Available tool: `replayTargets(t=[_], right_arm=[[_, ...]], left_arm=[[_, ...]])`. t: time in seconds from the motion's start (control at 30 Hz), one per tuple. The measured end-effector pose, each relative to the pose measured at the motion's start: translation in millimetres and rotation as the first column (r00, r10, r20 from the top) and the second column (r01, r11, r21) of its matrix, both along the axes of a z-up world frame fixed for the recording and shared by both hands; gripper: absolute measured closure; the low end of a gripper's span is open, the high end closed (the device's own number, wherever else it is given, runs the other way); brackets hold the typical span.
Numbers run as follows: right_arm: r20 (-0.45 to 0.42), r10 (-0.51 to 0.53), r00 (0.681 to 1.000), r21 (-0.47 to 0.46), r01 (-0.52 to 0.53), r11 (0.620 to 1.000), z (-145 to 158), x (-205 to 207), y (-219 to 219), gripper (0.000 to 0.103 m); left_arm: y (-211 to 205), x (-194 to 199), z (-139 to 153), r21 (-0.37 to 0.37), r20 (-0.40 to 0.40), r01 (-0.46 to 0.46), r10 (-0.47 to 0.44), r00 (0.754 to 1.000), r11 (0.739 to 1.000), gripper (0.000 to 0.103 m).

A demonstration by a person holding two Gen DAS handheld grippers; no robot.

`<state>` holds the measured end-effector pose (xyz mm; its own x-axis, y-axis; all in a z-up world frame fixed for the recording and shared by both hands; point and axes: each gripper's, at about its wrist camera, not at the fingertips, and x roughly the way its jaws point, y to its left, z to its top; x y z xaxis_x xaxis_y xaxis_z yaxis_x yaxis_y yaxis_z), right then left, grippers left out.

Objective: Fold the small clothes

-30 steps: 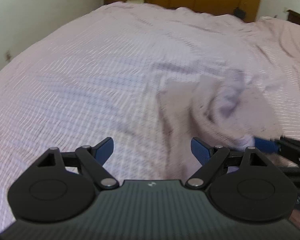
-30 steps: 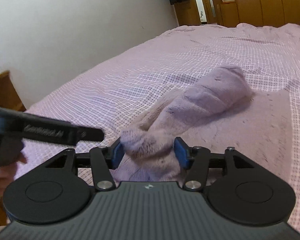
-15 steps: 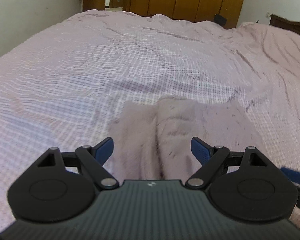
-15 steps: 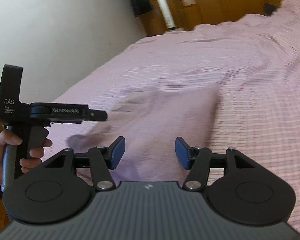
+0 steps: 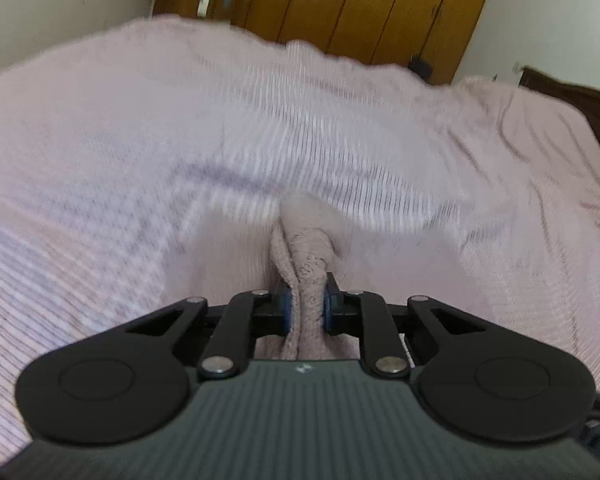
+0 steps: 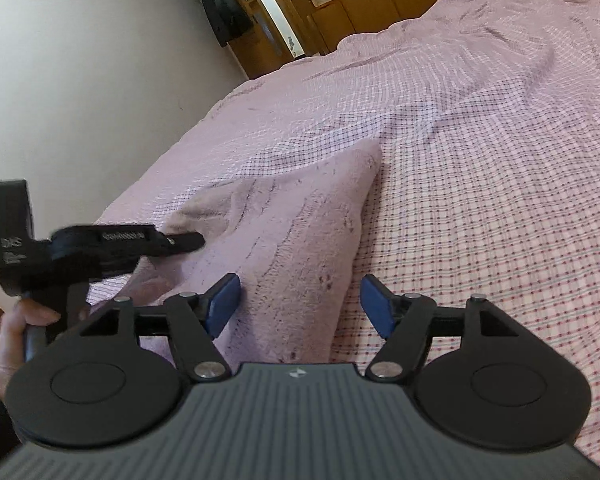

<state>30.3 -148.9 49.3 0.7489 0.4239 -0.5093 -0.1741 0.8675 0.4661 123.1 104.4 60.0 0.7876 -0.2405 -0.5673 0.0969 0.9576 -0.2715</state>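
Note:
A fuzzy mauve garment [image 6: 300, 236] lies on the pink checked bedspread [image 6: 480, 184]. My left gripper [image 5: 305, 308] is shut on a bunched fold of this garment [image 5: 306, 252], lifting it off the bed. In the right wrist view the left gripper [image 6: 184, 240] reaches the garment's left edge, held by a hand [image 6: 16, 332]. My right gripper [image 6: 298, 304] is open and empty, its blue pads just above the garment's near end.
A white wall [image 6: 100, 60] runs along the bed's left side. Wooden wardrobes [image 5: 360, 8] and a doorway [image 6: 260, 4] stand beyond the far end of the bed. A dark headboard [image 5: 572, 96] is at the right.
My right gripper let go of the garment and opened. My left gripper moved onto the garment, closed on a fold and is lifting it.

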Motion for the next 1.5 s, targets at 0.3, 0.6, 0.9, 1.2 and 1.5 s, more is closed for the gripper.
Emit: replayTargets(t=[0.3,0.6,0.9,1.2,1.5], right_arm=[[0.017,0.092,0.996,-0.021,-0.092,0.996,6,8,36,0.030],[0.006,0.088,0.996,-0.042,-0.088,0.995,2,15,42,0.018],[-0.101,0.072,0.992,0.076,-0.065,0.995,-15,45,31,0.008],[-0.194,0.125,0.973,0.196,-0.086,0.977,-34,78,42,0.007],[-0.160,0.109,0.981,0.196,-0.077,0.978,9,70,42,0.051]], left_arm=[[40,-3,0,0.136,-0.011,-0.091,0.093,0.996,0.987,0.085],[67,-15,-8,0.070,-0.081,-0.125,0.131,0.988,0.990,0.035],[80,-25,-31,-0.109,-0.235,-0.148,0.119,0.965,0.983,0.021],[75,-20,-55,-0.389,-0.286,-0.081,-0.037,0.958,0.918,0.042],[62,-29,-23,-0.480,-0.246,-0.037,-0.094,0.965,0.877,0.066]])
